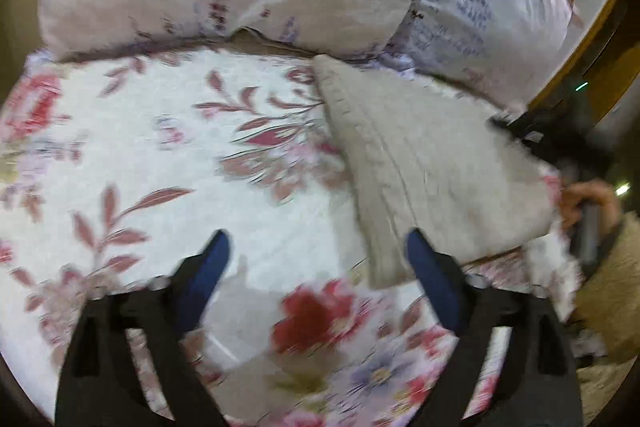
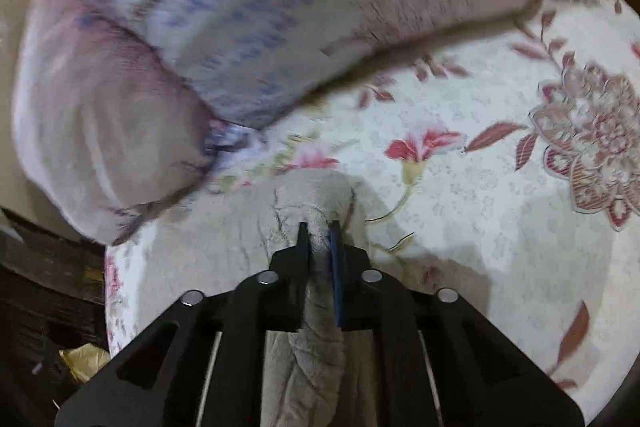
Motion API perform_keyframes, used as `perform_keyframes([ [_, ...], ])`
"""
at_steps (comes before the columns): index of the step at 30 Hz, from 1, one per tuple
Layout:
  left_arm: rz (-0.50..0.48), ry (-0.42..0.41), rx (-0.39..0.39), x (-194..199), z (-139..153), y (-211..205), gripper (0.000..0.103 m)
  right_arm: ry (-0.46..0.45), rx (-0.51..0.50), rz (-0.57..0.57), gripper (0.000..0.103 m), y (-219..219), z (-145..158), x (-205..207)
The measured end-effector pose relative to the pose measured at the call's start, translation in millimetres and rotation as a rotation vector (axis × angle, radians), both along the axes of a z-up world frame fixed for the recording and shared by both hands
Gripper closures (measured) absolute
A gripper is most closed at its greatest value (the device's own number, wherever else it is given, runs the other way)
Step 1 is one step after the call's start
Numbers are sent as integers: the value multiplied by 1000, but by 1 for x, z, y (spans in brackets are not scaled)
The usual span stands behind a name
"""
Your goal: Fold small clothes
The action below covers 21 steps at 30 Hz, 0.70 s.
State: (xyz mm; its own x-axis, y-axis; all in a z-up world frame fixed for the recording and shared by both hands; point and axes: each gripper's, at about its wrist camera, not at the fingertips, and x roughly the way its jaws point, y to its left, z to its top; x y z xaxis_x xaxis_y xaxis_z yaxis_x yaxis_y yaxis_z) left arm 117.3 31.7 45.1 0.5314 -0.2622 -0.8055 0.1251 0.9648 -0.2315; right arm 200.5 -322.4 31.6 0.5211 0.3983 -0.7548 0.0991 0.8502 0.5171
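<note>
Gripping the beige cloth (image 2: 316,347), your right hand-held gripper (image 2: 320,231) is clamped; left hand-held gripper (image 1: 316,247) gapes empty above the bed (image 1: 160,131); folding looks half done.

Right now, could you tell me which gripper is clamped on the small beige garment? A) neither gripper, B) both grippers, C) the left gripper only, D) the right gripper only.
D: the right gripper has its fingers pinched together on a bunched fold of the beige garment, while the left gripper hangs open above the floral bedsheet, holding nothing.
</note>
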Motion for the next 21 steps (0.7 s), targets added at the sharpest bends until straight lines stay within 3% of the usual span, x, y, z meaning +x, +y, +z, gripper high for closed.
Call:
perform_keyframes([
  [2, -1, -39, 49, -14, 3, -3, 2, -69, 8, 15, 54, 3, 19, -23],
  [3, -11, -45, 53, -19, 3, -5, 2, -117, 28, 33, 48, 5, 29, -39],
  [6, -21, -25, 52, -22, -1, -13, 2, -183, 96, 138, 46, 22, 40, -75],
  [8, -14, -3, 60, -20, -7, -20, 2, -134, 95, 234, 46, 43, 24, -81],
  [10, -17, 21, 54, -18, -12, -28, 2, -5, -25, 213, 50, 54, -4, -62],
  [11, -17, 33, 52, -17, -15, -32, 2, 31, -30, 183, 57, 54, -18, -52],
  [13, -13, 55, 66, -17, -21, -40, 2, 4, -17, 118, 59, 45, -16, -49],
  [15, 0, 65, 97, -18, -26, -47, 2, -35, -55, 100, 49, 45, 3, -60],
  [17, 7, 71, 112, -20, -31, -53, 2, -128, -182, 110, 9, 50, 22, -87],
  [19, 16, 82, 123, -22, -36, -57, 2, -167, -253, 123, 7, 52, 23, -112],
  [21, 26, 101, 125, -25, -42, -60, 2, -141, -292, 121, 7, 50, 10, -131],
])
